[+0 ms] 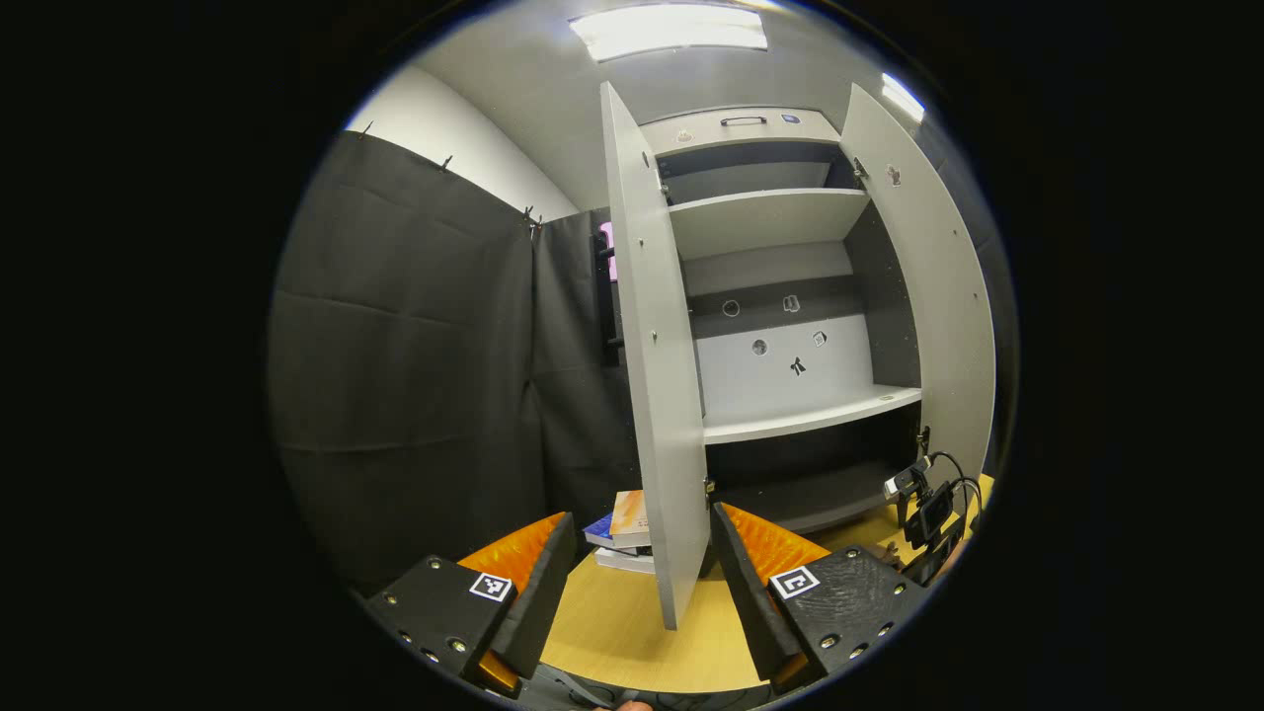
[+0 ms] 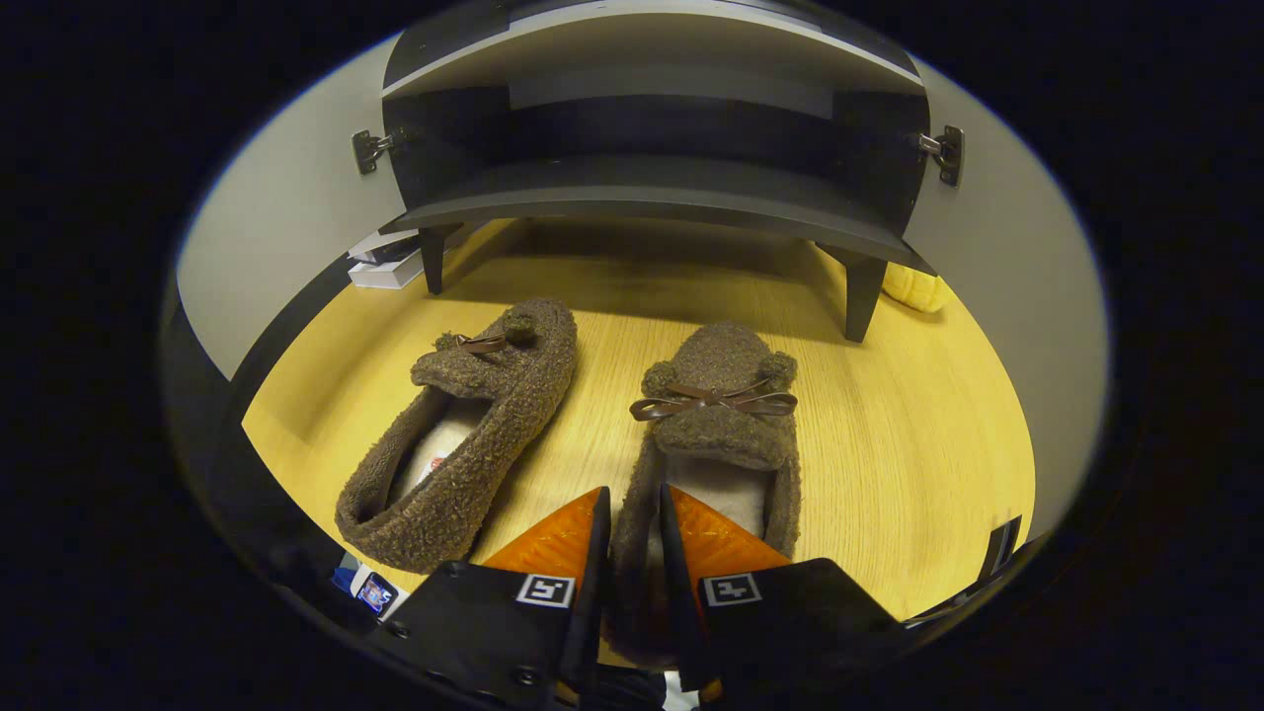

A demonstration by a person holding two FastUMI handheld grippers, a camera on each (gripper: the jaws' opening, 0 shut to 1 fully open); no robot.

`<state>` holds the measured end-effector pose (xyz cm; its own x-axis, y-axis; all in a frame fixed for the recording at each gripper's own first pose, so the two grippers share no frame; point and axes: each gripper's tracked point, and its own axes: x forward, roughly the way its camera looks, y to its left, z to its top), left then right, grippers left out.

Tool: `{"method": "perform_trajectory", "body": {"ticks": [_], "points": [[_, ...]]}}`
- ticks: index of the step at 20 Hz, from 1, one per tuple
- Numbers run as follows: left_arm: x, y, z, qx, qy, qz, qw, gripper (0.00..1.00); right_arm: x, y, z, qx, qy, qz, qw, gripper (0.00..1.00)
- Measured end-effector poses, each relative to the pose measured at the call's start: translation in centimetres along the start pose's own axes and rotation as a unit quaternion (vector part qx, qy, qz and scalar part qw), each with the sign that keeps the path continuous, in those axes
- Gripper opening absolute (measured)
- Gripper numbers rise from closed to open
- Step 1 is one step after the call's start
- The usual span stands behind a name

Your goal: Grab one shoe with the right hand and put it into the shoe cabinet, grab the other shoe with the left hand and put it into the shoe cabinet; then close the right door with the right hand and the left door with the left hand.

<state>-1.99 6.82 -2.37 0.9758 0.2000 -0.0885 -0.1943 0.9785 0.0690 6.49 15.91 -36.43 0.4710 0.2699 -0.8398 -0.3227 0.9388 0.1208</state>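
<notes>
Hidden: right shoe [image 2: 719,434] heel cut off behind right tool [image 2: 632,538], fingers clamped on its side wall | Left tool [image 1: 642,563]: spread apart, holding nothing | Count: two shoes, left shoe [image 2: 464,434] beside it, both on bench [image 2: 918,444] before shoe cabinet [image 1: 790,326]; two doors open | Room: dark cloth wall.

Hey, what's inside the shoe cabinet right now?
The shoe cabinet has both doors open, with bare shelves and no shoes in the left gripper view. Both slippers sit on the floor in front. Its lowest compartment is too dark to judge.
</notes>
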Motion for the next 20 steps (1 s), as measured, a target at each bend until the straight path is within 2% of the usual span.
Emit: {"method": "perform_trajectory", "body": {"ticks": [1,3,4,5,6,9,10,11,20], "points": [[0.0,0.0,0.0,0.000,-0.001,-0.003,1.000,0.83,-1.0,0.5,-0.7,0.001,0.013,0.011,1.000,0.01],[0.0,-0.1,0.0,-0.001,-0.003,-0.010,1.000,0.83,-1.5,0.2,-0.4,0.002,0.003,0.013,1.000,0.05],[0.0,-0.2,0.1,-0.002,-0.004,-0.016,1.000,0.83,-2.0,0.3,-0.2,0.012,-0.001,0.018,1.000,0.01],[0.0,-0.3,0.1,-0.003,-0.006,-0.021,1.000,0.83,-2.3,0.9,-0.1,0.024,-0.002,0.032,0.999,0.04],[0.1,-0.4,0.2,-0.003,-0.008,-0.026,1.000,0.76,-2.8,1.1,0.1,0.035,-0.006,0.041,0.999,0.04],[0.4,-0.7,0.1,-0.007,-0.011,-0.045,0.999,0.76,-4.4,0.9,1.4,0.048,-0.028,0.054,0.997,0.05],[0.4,-0.9,0.1,-0.009,-0.011,-0.051,0.999,0.76,-4.9,1.0,1.9,0.055,-0.033,0.062,0.996,0.01],[0.4,-0.9,0.2,-0.011,-0.012,-0.056,0.998,0.76,-5.5,1.1,2.3,0.064,-0.040,0.068,0.995,0.05],[0.7,-1.6,0.5,-0.012,-0.025,-0.092,0.995,0.76,-11.2,0.7,7.9,0.092,-0.110,0.092,0.985,0.05]]}}
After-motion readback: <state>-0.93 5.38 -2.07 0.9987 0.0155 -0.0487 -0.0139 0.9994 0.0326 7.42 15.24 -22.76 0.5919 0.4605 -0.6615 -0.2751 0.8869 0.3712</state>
